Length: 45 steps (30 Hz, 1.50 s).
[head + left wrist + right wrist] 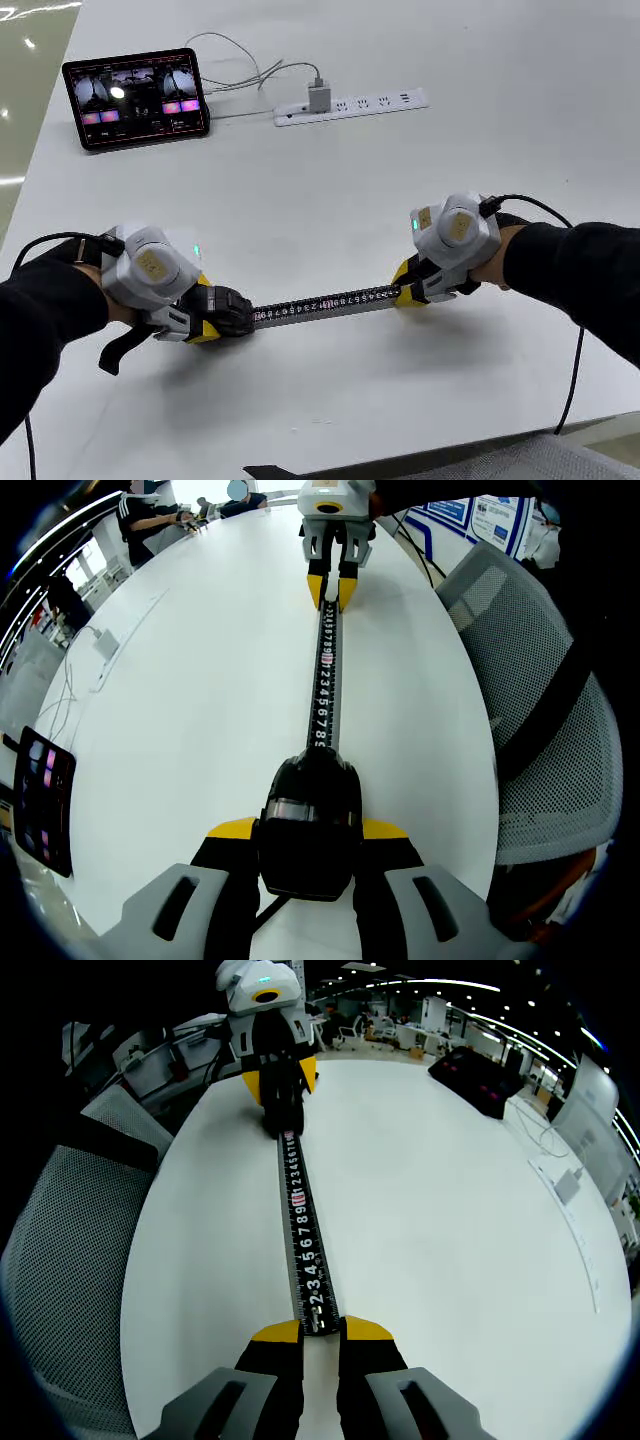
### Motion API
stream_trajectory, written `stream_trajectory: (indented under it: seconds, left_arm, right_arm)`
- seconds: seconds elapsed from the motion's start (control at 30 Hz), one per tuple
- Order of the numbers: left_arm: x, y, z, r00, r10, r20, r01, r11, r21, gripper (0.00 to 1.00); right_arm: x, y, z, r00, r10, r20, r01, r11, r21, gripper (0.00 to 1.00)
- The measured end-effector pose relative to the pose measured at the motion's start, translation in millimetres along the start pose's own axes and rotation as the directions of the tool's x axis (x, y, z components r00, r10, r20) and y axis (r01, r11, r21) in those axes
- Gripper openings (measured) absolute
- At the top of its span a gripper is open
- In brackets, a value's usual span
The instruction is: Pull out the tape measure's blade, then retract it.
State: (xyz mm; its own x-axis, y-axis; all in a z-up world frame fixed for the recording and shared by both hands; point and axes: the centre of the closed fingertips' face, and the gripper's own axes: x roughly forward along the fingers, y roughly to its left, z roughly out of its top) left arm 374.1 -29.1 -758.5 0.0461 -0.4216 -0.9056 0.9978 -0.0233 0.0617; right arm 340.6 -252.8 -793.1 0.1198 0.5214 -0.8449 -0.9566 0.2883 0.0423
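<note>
A black tape measure case (228, 308) rests on the white table (330, 210), and my left gripper (205, 313) is shut on it. In the left gripper view the case (310, 820) sits between the yellow-tipped fingers. The dark numbered blade (325, 303) runs out from the case to the right, lying just above the table. My right gripper (405, 288) is shut on the blade's end. In the right gripper view the blade (303, 1240) stretches from my gripper (320, 1332) to the far case (280, 1108).
A tablet (135, 97) with a lit screen lies at the back left. A white power strip (350, 105) with a charger and cables sits behind the middle. A grey mesh chair (540, 730) stands by the table's near edge.
</note>
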Motion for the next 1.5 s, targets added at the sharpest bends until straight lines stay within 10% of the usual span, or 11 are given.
stream_trajectory:
  seconds: [1.5]
  left_arm:
    - [-0.3,-0.3,-0.8,1.0,0.002,-0.002,-0.002,1.0,0.003,0.3]
  right_arm:
    - [-11.6,0.7,-12.7,0.9999,-0.01,-0.011,0.01,1.0,0.01,0.07]
